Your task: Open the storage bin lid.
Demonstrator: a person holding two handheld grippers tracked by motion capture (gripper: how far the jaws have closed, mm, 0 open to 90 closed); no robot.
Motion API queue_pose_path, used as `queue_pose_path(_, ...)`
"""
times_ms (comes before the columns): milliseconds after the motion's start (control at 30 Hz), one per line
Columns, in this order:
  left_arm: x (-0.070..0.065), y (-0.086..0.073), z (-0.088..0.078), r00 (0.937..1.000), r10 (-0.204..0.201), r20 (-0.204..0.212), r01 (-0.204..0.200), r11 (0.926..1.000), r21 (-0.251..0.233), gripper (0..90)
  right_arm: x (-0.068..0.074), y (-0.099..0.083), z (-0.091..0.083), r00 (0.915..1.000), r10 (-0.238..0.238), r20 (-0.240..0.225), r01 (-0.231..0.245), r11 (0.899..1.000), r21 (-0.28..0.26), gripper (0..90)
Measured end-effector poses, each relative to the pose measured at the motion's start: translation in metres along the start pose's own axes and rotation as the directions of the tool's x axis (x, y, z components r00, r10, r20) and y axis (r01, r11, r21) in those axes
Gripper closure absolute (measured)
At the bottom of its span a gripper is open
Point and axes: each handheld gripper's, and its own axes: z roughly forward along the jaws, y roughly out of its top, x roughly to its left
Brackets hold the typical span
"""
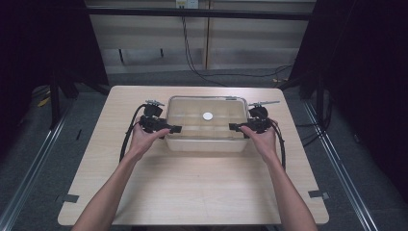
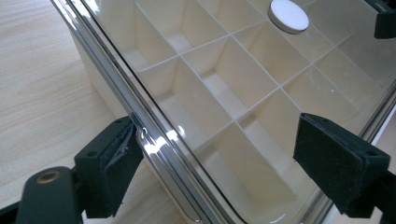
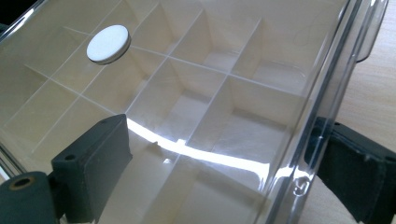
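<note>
A clear divided box (image 1: pixel 207 124) with a white disc (image 1: pixel 208 116) on its lid sits near the desk's (image 1: pixel 192 192) far edge. The left gripper (image 1: pixel 174 129) and right gripper (image 1: pixel 234 127) straddle its ends, fingers (image 2: pixel 112 163) spread apart.

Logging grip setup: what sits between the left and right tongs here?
The clear-lidded compartment box, a white round disc on its lid, spans the stretch between the left tongs and right tongs in the high view.
</note>
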Motion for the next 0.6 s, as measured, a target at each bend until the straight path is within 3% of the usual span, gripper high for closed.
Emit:
queue_pose_path(133, 0.0004, -0.0004, -0.0003, 1.0000, 0.003, -0.002, -0.003, 1.0000, -0.001, 15.5, 0.0013, 0.0003, -0.0022, 0.9995, -0.015, 0.028, 0.015, 1.000, -0.007, 7.2)
queue_pose_path(267, -0.0039, 0.0001, 0.0006, 0.9996, -0.009, -0.026, 0.009, 1.0000, -0.001, 14.4, 0.0007, 0.0002, -0.0024, 0.9995, -0.019, 0.025, 0.019, 1.000, -0.008, 7.2)
queue_pose_path(400, -0.0014, -0.0009, 0.0004, 0.9998, -0.010, -0.015, 0.010, 0.9998, -0.016, 14.2, 0.0010, -0.0007, -0.0036, 0.9997, -0.015, 0.022, 0.015, 1.000, -0.025, 8.3)
queue_pose_path(500, -0.0025, -0.0005, -0.0033, 0.9985, 0.017, -0.051, -0.019, 0.9988, -0.045, 17.3, -0.0010, -0.0013, -0.0050, 0.9999, -0.012, 0.012, 0.013, 0.999, -0.041, 11.2)
queue_pose_path(600, -0.0007, -0.0001, -0.0052, 0.9991, 0.023, -0.037, -0.024, 0.9993, -0.030, 19.1, -0.0004, -0.0009, -0.0053, 0.9995, -0.024, 0.022, 0.025, 0.999, -0.049, 11.6)
